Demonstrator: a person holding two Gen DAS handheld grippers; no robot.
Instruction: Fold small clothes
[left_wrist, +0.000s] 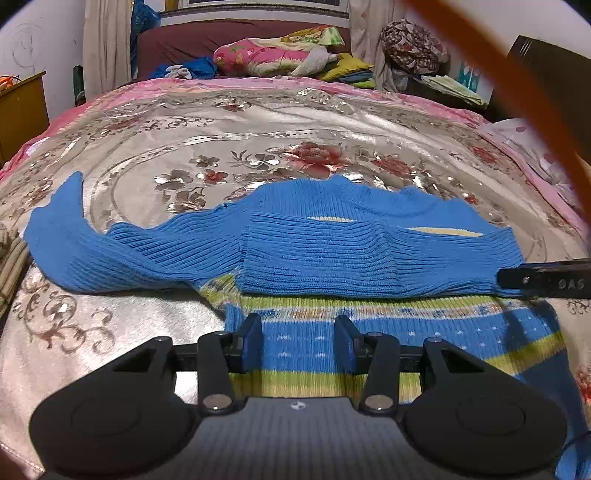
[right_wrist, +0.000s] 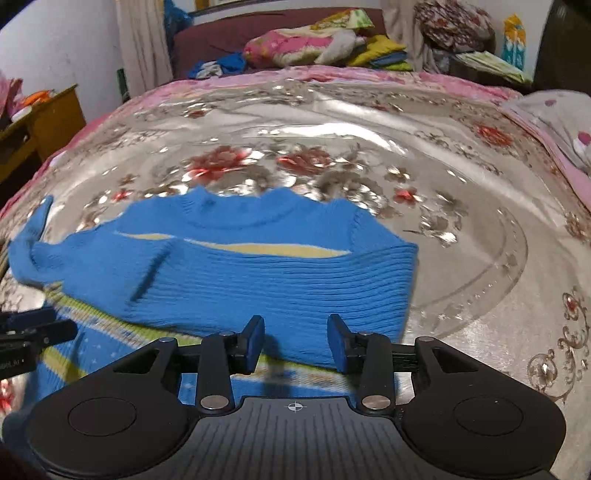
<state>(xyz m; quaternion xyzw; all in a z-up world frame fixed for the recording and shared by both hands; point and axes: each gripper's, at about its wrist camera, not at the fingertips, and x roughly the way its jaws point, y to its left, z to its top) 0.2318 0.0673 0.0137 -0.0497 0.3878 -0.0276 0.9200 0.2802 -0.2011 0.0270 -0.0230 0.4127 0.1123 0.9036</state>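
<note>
A small blue knitted sweater (left_wrist: 314, 254) with green, yellow and white stripes lies flat on the bed; it also shows in the right wrist view (right_wrist: 258, 280). One sleeve is folded across the chest; the other sleeve (left_wrist: 66, 236) stretches out to the left. My left gripper (left_wrist: 298, 341) is open and empty, hovering over the striped lower part. My right gripper (right_wrist: 296, 341) is open and empty over the folded sleeve's lower edge. The right gripper's finger (left_wrist: 546, 282) shows at the sweater's right edge in the left wrist view.
The floral bedspread (left_wrist: 258, 140) covers the bed. Pillows and piled clothes (left_wrist: 280, 55) lie at the headboard. A wooden cabinet (left_wrist: 22, 107) stands left of the bed. A striped cloth (left_wrist: 11, 266) lies at the left. An orange blurred strap (left_wrist: 532, 88) crosses the upper right.
</note>
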